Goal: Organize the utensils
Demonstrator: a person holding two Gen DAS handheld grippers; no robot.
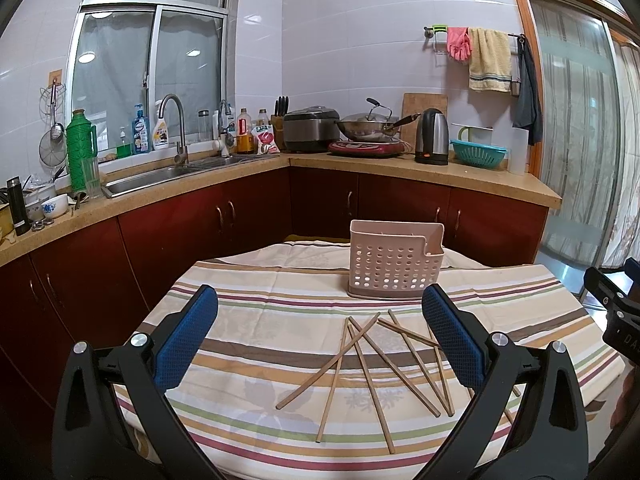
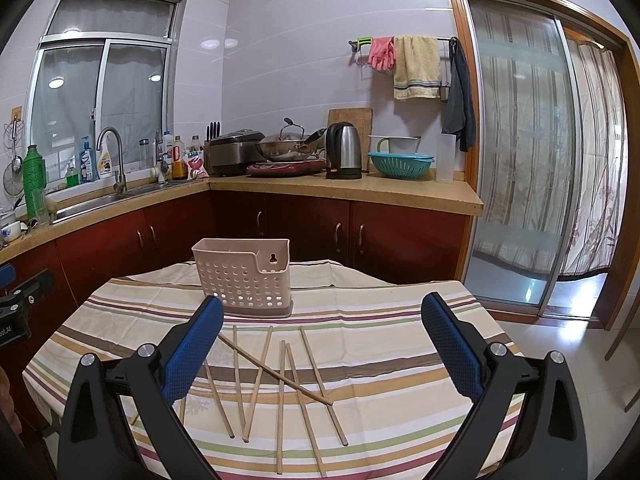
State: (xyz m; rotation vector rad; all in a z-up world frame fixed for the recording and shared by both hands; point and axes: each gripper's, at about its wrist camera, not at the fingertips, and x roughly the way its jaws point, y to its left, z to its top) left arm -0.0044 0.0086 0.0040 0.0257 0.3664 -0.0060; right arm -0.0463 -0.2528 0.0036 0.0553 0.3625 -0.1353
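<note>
Wooden chopsticks (image 1: 372, 364) lie scattered and crossed on the striped cloth (image 1: 248, 320), just in front of the pink holder (image 1: 394, 262), whose inside mostly cannot be seen. You seem to be at the start: none gathered. Your left gripper (image 1: 320, 332) and right gripper (image 2: 322, 336) both hover with jaws apart, holding nothing.

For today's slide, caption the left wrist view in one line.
Open left gripper above scattered chopsticks on a striped tablecloth, pink holder behind.
</note>
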